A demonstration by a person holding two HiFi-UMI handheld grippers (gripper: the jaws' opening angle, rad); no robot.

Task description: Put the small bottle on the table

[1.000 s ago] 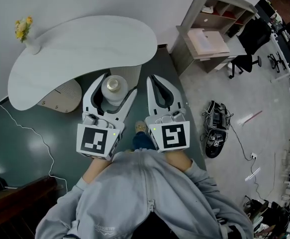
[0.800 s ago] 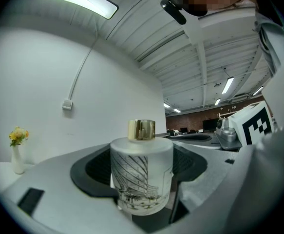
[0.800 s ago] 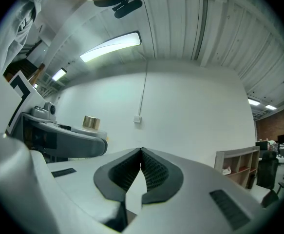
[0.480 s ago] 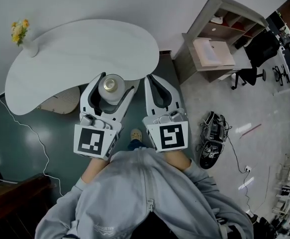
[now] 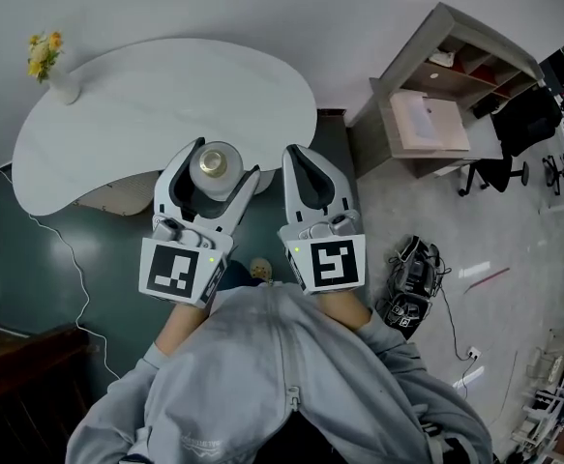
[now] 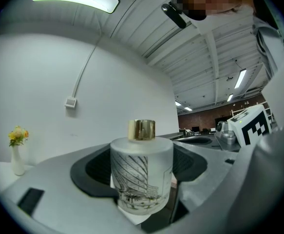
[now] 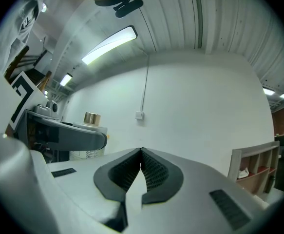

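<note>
My left gripper (image 5: 216, 162) is shut on the small bottle (image 5: 215, 167), a frosted white jar with a gold cap and a line drawing on its side. In the left gripper view the small bottle (image 6: 142, 175) stands upright between the dark pads. It hangs over the near edge of the white curved table (image 5: 156, 95). To its right my right gripper (image 5: 299, 160) is shut with nothing in it; in the right gripper view my right gripper (image 7: 141, 156) has its ribbed pads touching, and the small bottle (image 7: 90, 145) shows at the left behind the left gripper.
A white vase with yellow flowers (image 5: 51, 71) stands at the table's far left end. A wooden shelf unit (image 5: 446, 95) stands to the right. A dark bag (image 5: 407, 283) and cables lie on the floor at right. A dark cabinet (image 5: 20, 375) is at lower left.
Both grippers have moved forward toward the table; the bottle, held throughout, now overlaps the table's near edge. The view has shifted with the person's step.
</note>
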